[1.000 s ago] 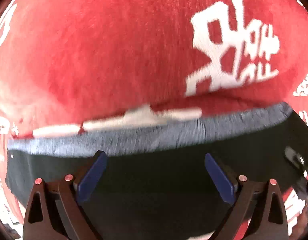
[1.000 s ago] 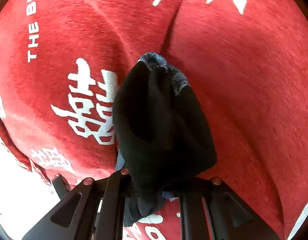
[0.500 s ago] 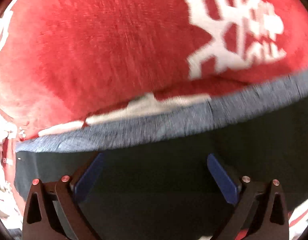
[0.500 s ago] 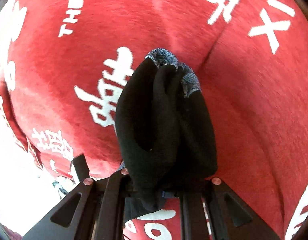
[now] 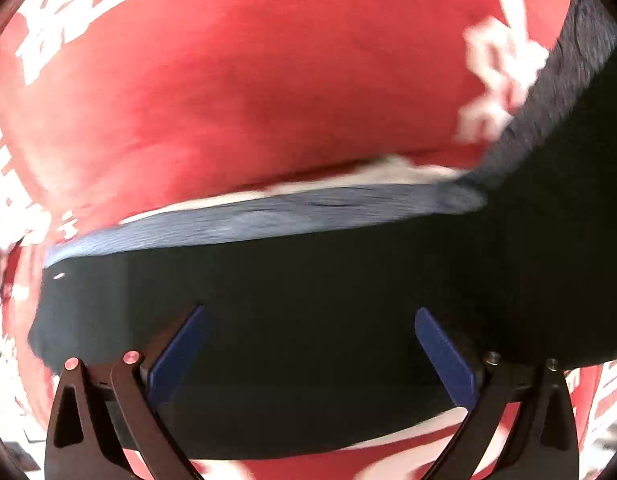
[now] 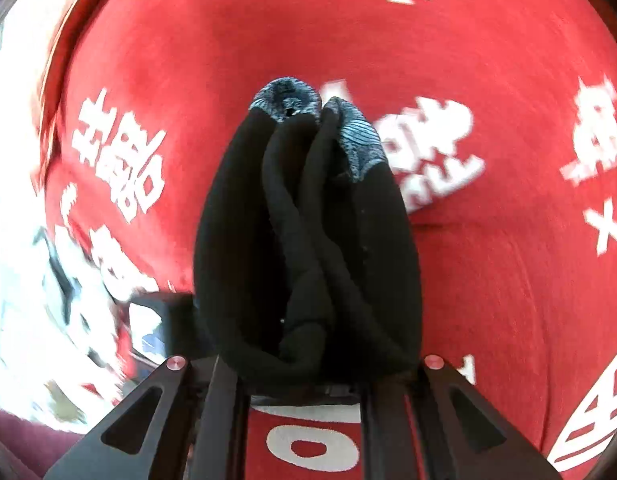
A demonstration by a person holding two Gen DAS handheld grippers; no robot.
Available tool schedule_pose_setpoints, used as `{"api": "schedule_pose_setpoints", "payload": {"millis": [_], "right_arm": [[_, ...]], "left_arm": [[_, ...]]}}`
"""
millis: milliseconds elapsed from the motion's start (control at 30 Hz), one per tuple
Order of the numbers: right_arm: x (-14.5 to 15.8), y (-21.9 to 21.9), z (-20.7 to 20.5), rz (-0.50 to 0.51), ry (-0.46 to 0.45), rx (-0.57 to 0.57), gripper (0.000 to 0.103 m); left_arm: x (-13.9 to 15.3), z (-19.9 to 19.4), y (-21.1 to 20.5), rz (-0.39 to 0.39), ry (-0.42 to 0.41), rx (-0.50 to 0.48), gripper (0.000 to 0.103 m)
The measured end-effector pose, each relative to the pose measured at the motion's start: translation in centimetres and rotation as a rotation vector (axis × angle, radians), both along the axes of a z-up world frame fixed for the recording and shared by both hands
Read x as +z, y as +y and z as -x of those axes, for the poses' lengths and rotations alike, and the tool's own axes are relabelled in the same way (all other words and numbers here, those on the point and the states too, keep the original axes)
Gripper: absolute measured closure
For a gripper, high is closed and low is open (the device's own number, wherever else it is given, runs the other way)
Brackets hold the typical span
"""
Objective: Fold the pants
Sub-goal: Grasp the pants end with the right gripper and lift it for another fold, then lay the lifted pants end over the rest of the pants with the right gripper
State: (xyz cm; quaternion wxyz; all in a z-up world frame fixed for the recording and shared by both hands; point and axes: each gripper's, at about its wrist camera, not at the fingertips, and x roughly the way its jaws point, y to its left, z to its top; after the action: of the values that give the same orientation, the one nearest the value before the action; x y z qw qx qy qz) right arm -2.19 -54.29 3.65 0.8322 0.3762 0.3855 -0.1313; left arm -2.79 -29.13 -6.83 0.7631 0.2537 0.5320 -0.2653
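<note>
Black fabric pants with grey ribbed waistband [image 5: 308, 300] on red plush blanket with white lettering [image 5: 248, 80], left gripper [image 5: 308, 344] spread wide above them, right gripper [image 6: 308, 376] pinching bunched pants [image 6: 308, 240], blocking the blanket's near middle.

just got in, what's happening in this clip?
A person with two handheld grippers is folding black pants with a grey waistband on a red blanket printed with white characters. The right gripper is shut on a bunched handful of the pants, which hangs out in front of it. The left gripper is open above a flat stretch of the fabric near the waistband, holding nothing.
</note>
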Motion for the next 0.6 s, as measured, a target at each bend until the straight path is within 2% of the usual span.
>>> {"api": "schedule_pose_setpoints", "payload": {"millis": [133,233,300,367,400,433,467,500,567,600], "right_arm": [[-1.3,5.9,-5.2,0.041,0.067,0.115,0.084],[-5.9,11.3,-10.3,0.024,0.177,0.219,0.082],[-8.8,14.2,-13.1,0.026,0.257,0.262,0.075],[-11.3,16.7,-15.1,0.094,0.367,0.292,0.066],[-11.7,18.5,-16.0,0.175,0.428,0.309,0.062],[-11.4,19.6,-16.4,0.225,0.446,0.324,0.051],[-11.0,20.4,-16.6,0.244,0.447,0.338,0.042],[-10.0,21.5,-16.8,0.258,0.43,0.367,0.039],[-7.9,22.9,-16.6,0.267,0.374,0.421,0.038],[-6.6,23.1,-16.0,0.219,0.31,0.452,0.038]], "left_arm": [[0.3,-3.9,5.9,-0.048,-0.009,0.079,0.0],[0.3,-6.4,9.3,-0.081,-0.016,0.14,0.0],[0.6,-7.7,12.0,-0.088,-0.028,0.189,0.0],[0.5,-9.1,13.7,-0.086,-0.021,0.237,0.0],[0.5,-10.1,14.2,-0.083,-0.012,0.264,0.0],[0.5,-10.8,14.7,-0.077,-0.005,0.286,0.0],[0.6,-10.7,14.9,-0.075,-0.007,0.298,0.0],[0.5,-11.2,14.9,-0.075,-0.011,0.304,0.0],[0.7,-11.4,15.2,-0.071,-0.02,0.309,0.0],[0.9,-11.5,15.2,-0.059,-0.011,0.304,0.0]]}}
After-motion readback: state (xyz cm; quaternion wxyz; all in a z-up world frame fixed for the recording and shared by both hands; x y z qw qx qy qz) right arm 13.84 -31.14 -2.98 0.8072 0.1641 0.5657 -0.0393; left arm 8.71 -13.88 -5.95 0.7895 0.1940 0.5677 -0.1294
